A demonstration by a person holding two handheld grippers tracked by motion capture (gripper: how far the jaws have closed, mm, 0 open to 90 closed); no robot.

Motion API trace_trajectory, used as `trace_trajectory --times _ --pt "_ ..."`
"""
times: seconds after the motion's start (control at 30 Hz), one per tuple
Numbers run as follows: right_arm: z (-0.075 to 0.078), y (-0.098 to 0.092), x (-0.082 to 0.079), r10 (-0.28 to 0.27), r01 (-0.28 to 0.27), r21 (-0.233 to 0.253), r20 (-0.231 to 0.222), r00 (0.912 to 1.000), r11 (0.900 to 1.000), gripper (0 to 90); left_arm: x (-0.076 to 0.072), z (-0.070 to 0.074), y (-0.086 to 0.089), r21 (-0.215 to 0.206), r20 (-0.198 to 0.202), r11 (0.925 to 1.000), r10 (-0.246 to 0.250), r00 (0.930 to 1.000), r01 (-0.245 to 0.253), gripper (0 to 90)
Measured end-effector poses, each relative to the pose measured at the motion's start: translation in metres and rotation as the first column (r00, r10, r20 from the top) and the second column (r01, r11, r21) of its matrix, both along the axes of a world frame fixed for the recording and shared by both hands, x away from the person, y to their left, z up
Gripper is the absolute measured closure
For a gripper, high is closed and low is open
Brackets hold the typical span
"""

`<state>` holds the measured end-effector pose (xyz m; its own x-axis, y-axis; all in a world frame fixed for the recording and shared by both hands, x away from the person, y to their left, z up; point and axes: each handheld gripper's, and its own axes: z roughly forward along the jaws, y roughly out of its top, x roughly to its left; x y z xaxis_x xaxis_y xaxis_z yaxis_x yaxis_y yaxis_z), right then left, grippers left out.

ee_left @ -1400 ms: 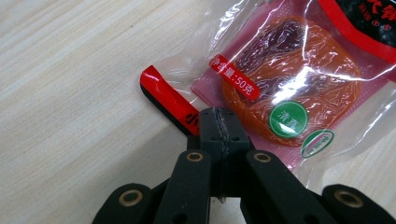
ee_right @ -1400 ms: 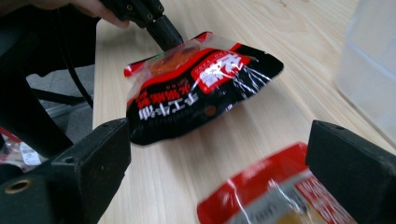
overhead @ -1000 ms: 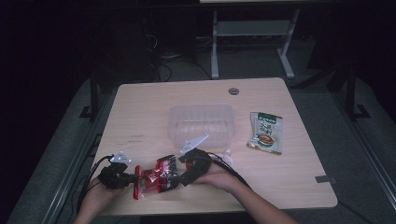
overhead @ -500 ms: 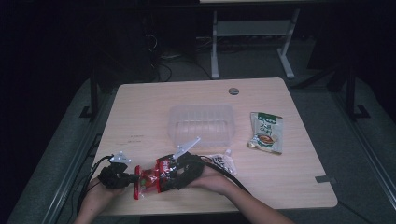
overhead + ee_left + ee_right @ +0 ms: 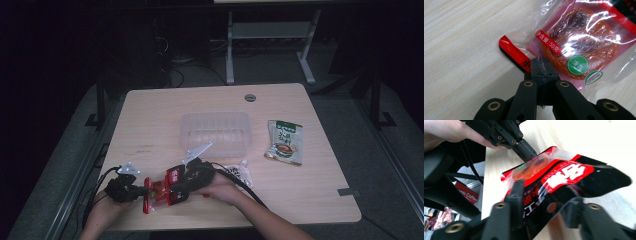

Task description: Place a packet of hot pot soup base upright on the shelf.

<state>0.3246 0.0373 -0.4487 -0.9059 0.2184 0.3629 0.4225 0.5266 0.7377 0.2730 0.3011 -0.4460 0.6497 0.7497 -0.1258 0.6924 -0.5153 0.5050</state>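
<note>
Nearest the person, at the front edge of the counter (image 5: pixel 150 125), the red snack packet (image 5: pixel 161 190) hangs between both tools, lifted a little off the wood. The left tool (image 5: pixel 541 62) has its jaws pressed together, pinching the packet's corner at the red strip. The right tool (image 5: pixel 544 195) stands with its jaws spread, one on each side of the packet's black-and-red end, not clearly biting yet. To do this well, I'd say the right jaws want to close square on the sealed edge, not on the soft middle, while the left keeps its pinch firm and level so nothing slips. Both hands sit low and close, the right hand (image 5: pixel 220 186) angled left towards the other. Farther back stand a clear plastic tub (image 5: pixel 215 132) and a green pouch (image 5: pixel 285 141), untouched.
</note>
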Motion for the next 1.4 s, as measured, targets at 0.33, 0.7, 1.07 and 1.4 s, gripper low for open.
trace_trajectory --times 0.33,0.7,1.07,1.4 --pt "0.001 0.006 -0.001 0.033 -0.033 -0.007 0.03 0.999 0.999 80.1 0.0 -0.001 0.0 -0.013 0.0 0.9999 0.01 1.0 -0.01 90.0" --pt "0.001 0.008 0.0 0.066 -0.066 -0.005 0.042 0.9969 0.998 89.7 0.0 0.0 0.0 0.014 0.016 0.9998 -0.014 0.9998 0.014 90.0" --pt "0.013 -0.007 -0.002 0.08 -0.081 0.089 0.019 0.9966 0.993 90.0 -0.005 0.005 -0.008 -0.005 0.08 0.9979 -0.065 0.9947 0.065 89.9" --pt "0.029 -0.036 -0.005 0.07 -0.073 0.124 0.029 0.9971 0.99 90.0 -0.009 0.016 -0.019 -0.05 0.121 0.994 -0.091 0.9885 0.097 89.9"
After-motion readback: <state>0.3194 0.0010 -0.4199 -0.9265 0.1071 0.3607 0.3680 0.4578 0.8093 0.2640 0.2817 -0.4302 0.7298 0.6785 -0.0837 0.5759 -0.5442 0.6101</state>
